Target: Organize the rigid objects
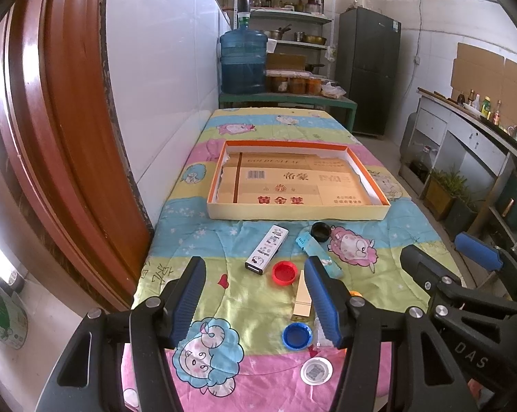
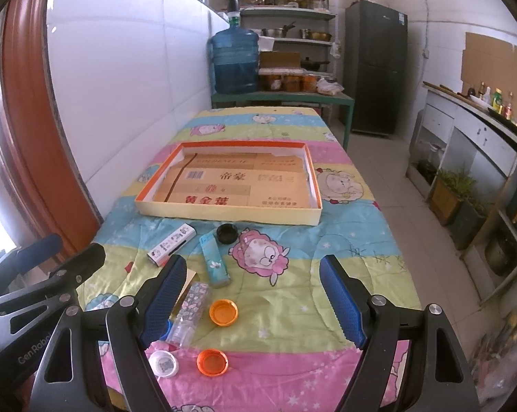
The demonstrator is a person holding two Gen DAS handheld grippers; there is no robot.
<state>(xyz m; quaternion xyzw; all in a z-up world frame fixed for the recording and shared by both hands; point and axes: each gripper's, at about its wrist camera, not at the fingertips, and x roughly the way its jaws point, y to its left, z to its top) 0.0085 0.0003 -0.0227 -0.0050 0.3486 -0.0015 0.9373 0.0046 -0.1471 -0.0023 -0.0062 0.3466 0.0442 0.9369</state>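
A shallow cardboard tray (image 1: 294, 212) (image 2: 224, 213) with an orange rim lies mid-table on a cartoon quilt. In front of it lie a white printed box (image 1: 267, 250) (image 2: 170, 240), a teal box (image 1: 318, 252) (image 2: 214, 257), a black cap (image 1: 321, 231) (image 2: 227, 233), a red cap (image 1: 285, 273), a blue cap (image 1: 296, 335), a white cap (image 1: 316, 370) (image 2: 163, 363), a tan box (image 1: 303, 297), a clear patterned box (image 2: 189, 312) and two orange caps (image 2: 223, 311) (image 2: 212, 362). My left gripper (image 1: 255, 297) and right gripper (image 2: 255, 292) are open and empty above the near items.
A white tiled wall and red-brown door frame (image 1: 52, 137) run along the table's left. A blue water jug (image 1: 243, 61), shelves and a dark fridge (image 1: 368, 68) stand behind. A counter with planters (image 2: 464, 185) lines the right across a tiled aisle.
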